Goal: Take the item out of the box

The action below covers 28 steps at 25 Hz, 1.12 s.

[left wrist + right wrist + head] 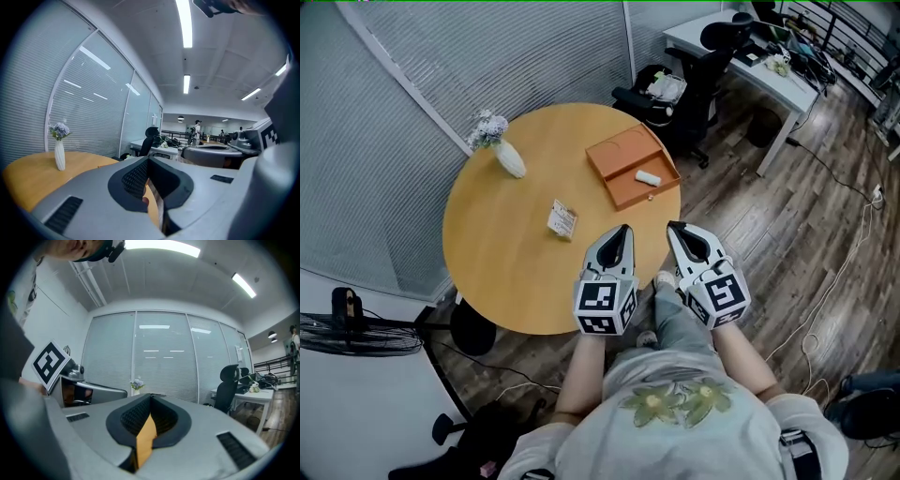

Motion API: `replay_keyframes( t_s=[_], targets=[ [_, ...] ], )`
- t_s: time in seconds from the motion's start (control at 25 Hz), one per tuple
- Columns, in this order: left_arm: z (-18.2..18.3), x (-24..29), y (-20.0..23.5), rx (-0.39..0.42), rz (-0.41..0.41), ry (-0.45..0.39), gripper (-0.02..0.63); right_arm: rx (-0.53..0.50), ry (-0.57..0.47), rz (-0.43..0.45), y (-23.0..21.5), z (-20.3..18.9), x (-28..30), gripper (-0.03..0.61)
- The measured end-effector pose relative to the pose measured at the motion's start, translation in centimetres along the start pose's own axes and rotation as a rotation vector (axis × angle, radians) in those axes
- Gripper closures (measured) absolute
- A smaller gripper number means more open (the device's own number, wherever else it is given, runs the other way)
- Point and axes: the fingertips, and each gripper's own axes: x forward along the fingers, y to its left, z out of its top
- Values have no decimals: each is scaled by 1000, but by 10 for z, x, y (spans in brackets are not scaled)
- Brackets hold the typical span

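While the left gripper (pixel 622 228) and right gripper (pixel 672 225) hang pressed together, empty, the white item (pixel 648 177) lies beyond, in the box (pixel 623 155).

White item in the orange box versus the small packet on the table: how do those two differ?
The white item lies inside the orange box; the packet lies out on the bare table. The white item is plain and oblong; the packet is squarish with darker markings. Both are small and lie flat.
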Motion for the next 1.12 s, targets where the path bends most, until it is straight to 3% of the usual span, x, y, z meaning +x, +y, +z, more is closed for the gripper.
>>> replay_keyframes(
  t_s=[0.48, 1.12],
  targets=[
    [42, 88, 42, 21, 50, -34, 614, -10, -69, 38, -75, 39, 85, 574],
    [36, 169, 111, -41, 119, 26, 614, -16, -30, 87, -128, 32, 187, 545]
  ],
)
